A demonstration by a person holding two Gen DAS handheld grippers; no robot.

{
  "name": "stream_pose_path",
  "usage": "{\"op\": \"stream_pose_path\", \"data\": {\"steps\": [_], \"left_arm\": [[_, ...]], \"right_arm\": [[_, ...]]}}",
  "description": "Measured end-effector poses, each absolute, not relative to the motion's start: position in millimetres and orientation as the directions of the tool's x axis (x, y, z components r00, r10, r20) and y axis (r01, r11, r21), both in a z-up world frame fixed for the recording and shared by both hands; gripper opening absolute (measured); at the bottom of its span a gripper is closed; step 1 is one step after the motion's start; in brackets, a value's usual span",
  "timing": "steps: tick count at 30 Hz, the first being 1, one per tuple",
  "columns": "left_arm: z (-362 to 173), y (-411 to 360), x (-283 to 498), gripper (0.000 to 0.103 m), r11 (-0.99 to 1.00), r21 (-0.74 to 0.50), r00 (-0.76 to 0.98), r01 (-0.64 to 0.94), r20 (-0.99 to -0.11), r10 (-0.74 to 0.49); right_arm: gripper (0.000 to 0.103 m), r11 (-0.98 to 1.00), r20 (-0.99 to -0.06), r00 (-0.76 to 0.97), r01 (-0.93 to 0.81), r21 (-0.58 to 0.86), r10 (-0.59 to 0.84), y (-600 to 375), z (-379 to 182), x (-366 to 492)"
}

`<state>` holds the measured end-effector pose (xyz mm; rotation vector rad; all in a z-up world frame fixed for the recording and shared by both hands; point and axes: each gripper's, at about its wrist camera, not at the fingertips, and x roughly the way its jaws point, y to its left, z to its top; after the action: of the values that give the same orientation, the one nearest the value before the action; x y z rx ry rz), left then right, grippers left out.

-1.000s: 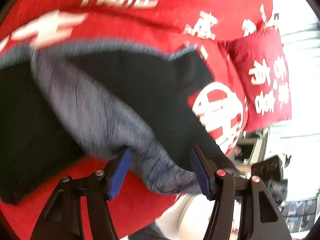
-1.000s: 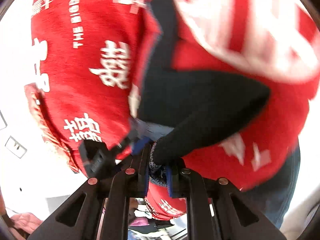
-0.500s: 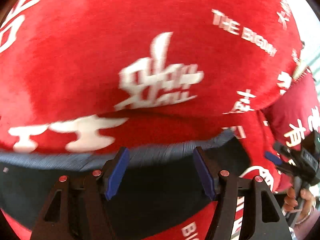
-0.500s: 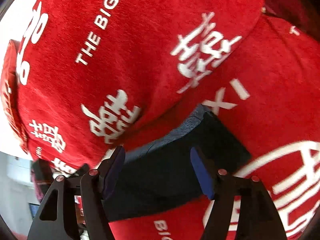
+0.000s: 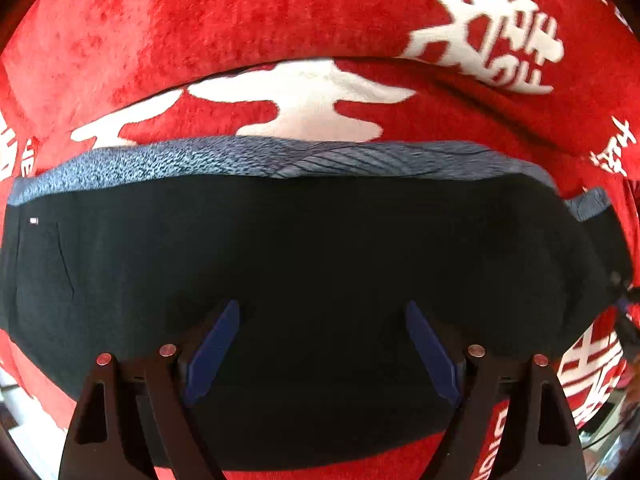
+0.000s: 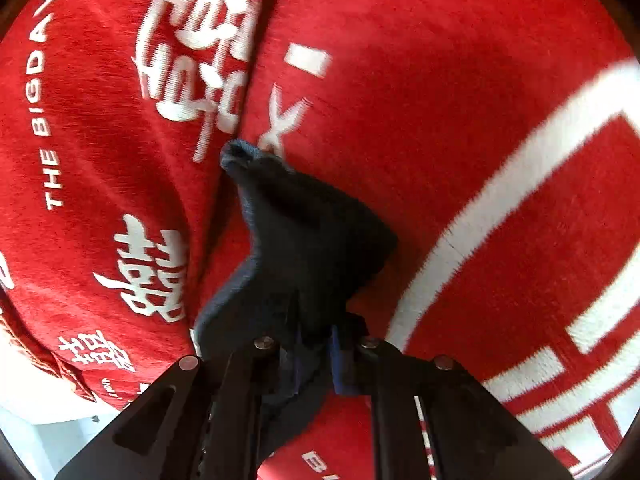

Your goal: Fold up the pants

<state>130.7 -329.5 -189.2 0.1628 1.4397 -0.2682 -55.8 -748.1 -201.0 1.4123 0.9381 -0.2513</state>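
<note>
Nearest in the left wrist view, the left gripper (image 5: 320, 344) is aimed down over the dark pants (image 5: 304, 264), its blue pads (image 5: 214, 354) spread wide and still opening; only flat cloth is seen beneath, nothing is pinched. It is judged to be hovering over the folded stack, either just let go or lining up a new grab.

Beyond the pads, the pants are laid as a broad dark band across the red cover (image 5: 200, 20), with a grey-blue inner layer (image 5: 280, 156) peeking out along the far edge (so the layers are not lined up exactly). Farther off, only white lettering on the red cover is seen.

In the right wrist view, the right gripper (image 6: 314, 356) is clamped tight on a bunched corner of the pants (image 6: 312, 248), which is pulled up into a peak. The far tip of that corner is touching the red cover near a seam between cushions. The corner is probably held so it can be drawn over or tugged straight for the next fold.
</note>
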Motion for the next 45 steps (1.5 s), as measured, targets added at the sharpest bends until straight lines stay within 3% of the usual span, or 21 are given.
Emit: {"op": "stream_pose_path", "data": {"steps": [3,5,6,9,10,13,21,29,35,40,42,45], "left_arm": [[-187.8,-333.4,121.4,0.086,0.949,-0.063,0.093,0.309,-0.991,-0.097],[-194.1,-336.2,117.9,0.086,0.947,-0.053,0.071,0.318,-0.994,-0.080],[-197.3,-336.7,115.7,0.086,0.947,-0.040,0.067,0.319,-0.996,-0.064],[-187.0,-329.2,111.6,0.086,0.945,-0.070,0.076,0.320,-0.992,-0.099],[-183.3,-324.1,112.8,0.086,0.945,-0.069,0.082,0.320,-0.992,-0.100],[-177.5,-303.4,117.5,0.086,0.953,-0.025,0.106,0.302,-0.993,-0.059],[-160.7,-251.1,120.3,0.086,0.984,0.019,0.136,0.178,-0.991,-0.005],[-149.3,-175.8,131.4,0.086,0.994,0.051,0.201,0.099,-0.979,0.030],[-175.0,-114.4,161.2,0.086,0.989,0.103,0.202,0.105,-0.976,0.081],[-189.0,-98.8,154.9,0.092,0.985,0.064,0.197,0.160,-0.980,0.031],[-187.5,-99.5,152.5,0.092,0.983,0.044,0.187,0.180,-0.982,0.010],[-189.3,-98.0,138.9,0.092,0.974,0.040,0.176,0.222,-0.984,0.000]], "right_arm": [[0.012,0.322,-0.718,0.612,0.642,0.696,0.332,-747.8,-171.3,-66.7],[0.019,0.377,-0.787,0.519,0.691,0.616,0.334,-749.4,-186.6,-70.1],[0.017,0.376,-0.805,0.487,0.715,0.590,0.338,-752.2,-196.4,-73.0],[0.033,0.329,-0.784,0.529,0.714,0.618,0.325,-755.4,-190.3,-83.6],[0.033,0.364,-0.780,0.536,0.691,0.625,0.322,-748.8,-179.0,-85.5],[0.033,0.339,-0.698,0.574,0.614,0.713,0.428,-721.0,-168.0,-87.3],[0.033,0.224,-0.525,0.496,0.544,0.809,0.691,-618.9,-209.2,-38.1],[0.033,0.243,-0.385,0.326,0.401,0.883,0.863,-478.8,-211.1,8.8],[0.033,0.258,-0.408,0.339,0.409,0.875,0.848,-426.0,-227.9,15.0],[0.033,0.278,-0.461,0.396,0.438,0.855,0.794,-424.6,-225.5,18.2],[0.010,0.378,-0.552,0.365,0.448,0.810,0.750,-422.1,-214.5,29.1],[0.008,0.485,-0.619,0.346,0.401,0.777,0.705,-416.1,-192.0,30.3]]}}
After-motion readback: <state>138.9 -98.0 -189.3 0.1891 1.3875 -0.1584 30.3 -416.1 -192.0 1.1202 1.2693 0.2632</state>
